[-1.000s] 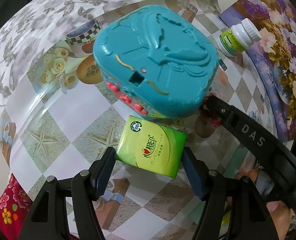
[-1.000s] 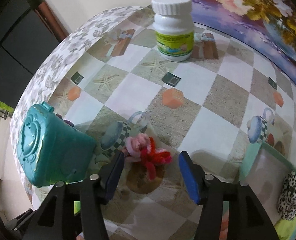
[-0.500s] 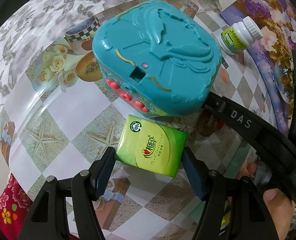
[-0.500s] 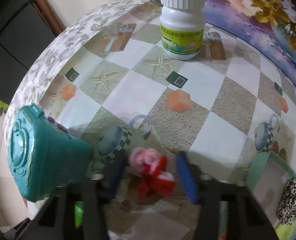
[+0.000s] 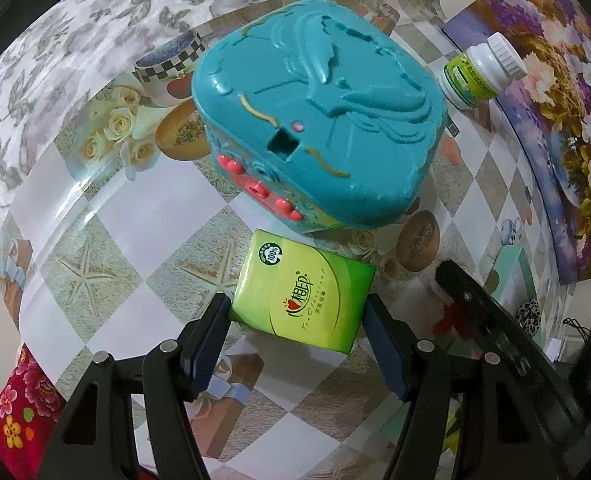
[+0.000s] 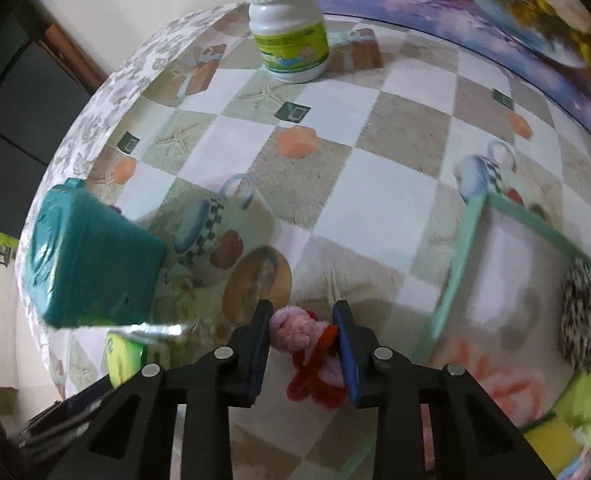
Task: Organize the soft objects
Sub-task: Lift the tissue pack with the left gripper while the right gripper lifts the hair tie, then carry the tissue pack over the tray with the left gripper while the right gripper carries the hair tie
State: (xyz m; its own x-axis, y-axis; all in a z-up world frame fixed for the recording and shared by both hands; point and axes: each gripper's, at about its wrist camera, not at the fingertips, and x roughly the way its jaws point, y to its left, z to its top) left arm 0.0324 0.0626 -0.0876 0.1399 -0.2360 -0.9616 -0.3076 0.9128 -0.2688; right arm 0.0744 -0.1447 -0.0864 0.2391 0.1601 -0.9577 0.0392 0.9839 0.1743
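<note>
My left gripper (image 5: 297, 312) is shut on a green tissue pack (image 5: 301, 306), which sits between its fingers just above the table. My right gripper (image 6: 303, 320) is shut on a pink and red fuzzy toy (image 6: 307, 344) and holds it above the table. The right gripper's arm shows in the left wrist view (image 5: 495, 320). A mint green box (image 6: 467, 248) at the right holds a spotted black-and-white soft item (image 6: 583, 324) and a green pack (image 6: 587, 404). The tissue pack also shows in the right wrist view (image 6: 123, 356).
A teal plastic case (image 5: 315, 120) with pink buttons stands just beyond the tissue pack, also seen in the right wrist view (image 6: 91, 256). A white pill bottle (image 6: 287, 24) stands at the far side of the checkered tablecloth (image 6: 375, 184). A floral painting (image 5: 555, 100) lies at the right.
My right gripper has closed on the pink and red toy, lifted it and swung right toward the mint box. My left gripper still holds the tissue pack and has barely moved.
</note>
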